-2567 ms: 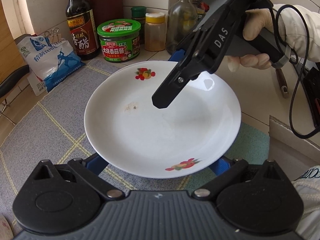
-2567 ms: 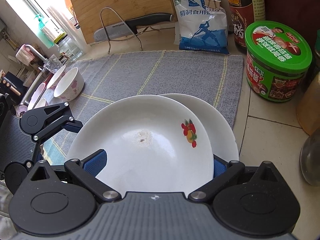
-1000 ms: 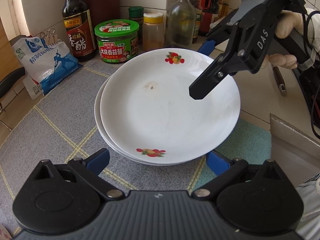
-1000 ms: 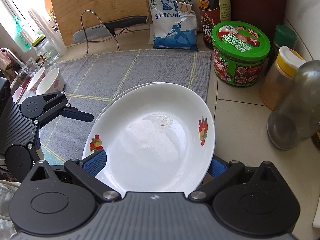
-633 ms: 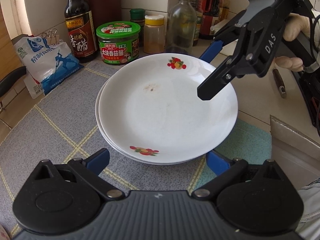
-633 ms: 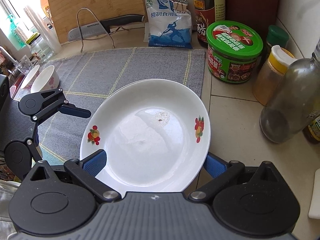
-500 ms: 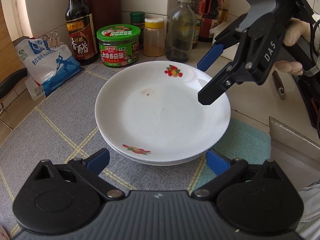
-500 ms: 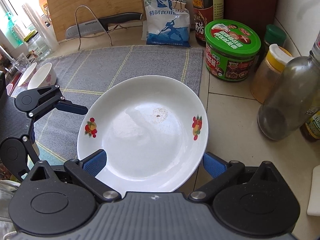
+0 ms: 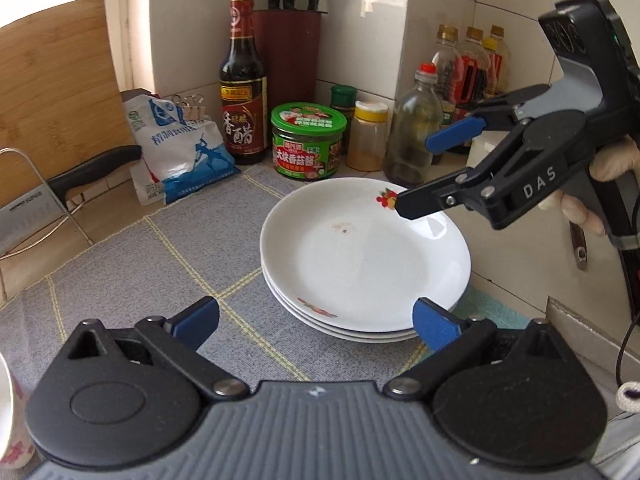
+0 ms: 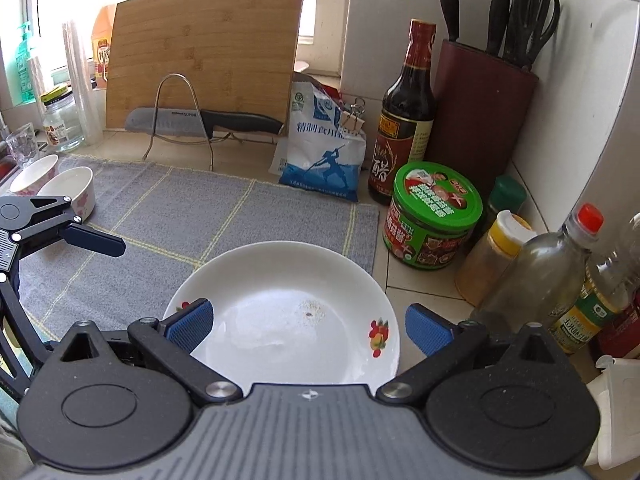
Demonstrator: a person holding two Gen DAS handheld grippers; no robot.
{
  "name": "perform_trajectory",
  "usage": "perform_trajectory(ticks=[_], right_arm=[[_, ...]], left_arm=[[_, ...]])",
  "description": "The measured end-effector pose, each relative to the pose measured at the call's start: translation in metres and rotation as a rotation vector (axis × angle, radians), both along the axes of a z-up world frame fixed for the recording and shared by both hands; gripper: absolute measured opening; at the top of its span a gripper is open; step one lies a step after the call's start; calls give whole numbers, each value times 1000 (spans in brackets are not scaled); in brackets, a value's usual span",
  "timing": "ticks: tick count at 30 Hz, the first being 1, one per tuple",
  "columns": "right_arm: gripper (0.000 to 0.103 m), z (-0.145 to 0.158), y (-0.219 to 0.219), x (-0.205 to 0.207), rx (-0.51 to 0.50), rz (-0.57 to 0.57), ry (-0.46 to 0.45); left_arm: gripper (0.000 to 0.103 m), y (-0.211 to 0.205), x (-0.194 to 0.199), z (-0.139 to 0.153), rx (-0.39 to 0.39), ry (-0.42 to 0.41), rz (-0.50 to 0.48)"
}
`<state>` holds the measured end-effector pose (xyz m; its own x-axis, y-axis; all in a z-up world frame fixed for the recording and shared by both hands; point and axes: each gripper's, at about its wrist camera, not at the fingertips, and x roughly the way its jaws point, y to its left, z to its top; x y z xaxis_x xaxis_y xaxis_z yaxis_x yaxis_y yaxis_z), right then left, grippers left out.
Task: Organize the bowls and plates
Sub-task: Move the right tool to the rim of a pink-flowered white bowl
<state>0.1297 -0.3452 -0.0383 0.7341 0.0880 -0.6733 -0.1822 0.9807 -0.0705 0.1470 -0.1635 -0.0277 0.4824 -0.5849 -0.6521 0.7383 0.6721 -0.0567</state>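
Plates (image 9: 364,264) sit stacked on the grey mat (image 9: 132,264), at its corner nearest the condiment jars; top plate (image 10: 288,312) has fruit decals on the rim and a small brown speck near the middle. Right gripper (image 9: 416,176) comes in from the right side, raised over the stack's far rim and angled slightly down, held by a gloved hand (image 9: 592,192) on the pistol grip. Left gripper (image 9: 316,320) sits low at the near edge of the stack, level with the mat, pointing toward the back wall. Around the stack: green-lidded jar (image 9: 308,140) just behind it, dark vinegar bottle (image 9: 242,92) and blue-white salt bag (image 9: 180,148) further left, clear bottle with red cap (image 9: 414,128) and yellow-capped spice jar (image 9: 370,136) behind on the tile. Knife on a wire rack (image 10: 200,120) and cutting board (image 10: 204,52) stand well apart at the back. Two small bowls (image 10: 60,184) sit at the mat's far left edge, behind the left gripper as seen from the right wrist. Both sets of jaws are spread wide and empty. Right blue pads (image 10: 192,324) straddle the top plate in view without touching it; the left gripper's right pad (image 9: 436,324) is just beside the stack's rim, contact unclear.
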Motion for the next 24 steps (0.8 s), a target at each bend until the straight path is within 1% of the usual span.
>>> perform_trajectory(ticks=[5,9,12,14,17,19,24], right_arm=[[103,-2,19,-8,-25,-17,-85],[103,-6,35,-11,29,-8,-87],[103,-8,53,-12,42,5,-75],[103,-8,70,-14,26,23,-72],[103,-8,96,-18,0,29,-71],[103,-9,117,-21,-1,23,-67],[103,-12,168,-31,12,32,-59]], left_arm=[[102,21,-9,11,-14,-13,147],[102,43,-19,16,-19,-37,215],[102,60,-26,15,-16,-46,249],[102,72,-30,14,-14,-48,265],[102,95,-39,14,-7,-59,264],[102,112,-47,14,13,-71,257],[102,157,-63,13,36,-75,244]])
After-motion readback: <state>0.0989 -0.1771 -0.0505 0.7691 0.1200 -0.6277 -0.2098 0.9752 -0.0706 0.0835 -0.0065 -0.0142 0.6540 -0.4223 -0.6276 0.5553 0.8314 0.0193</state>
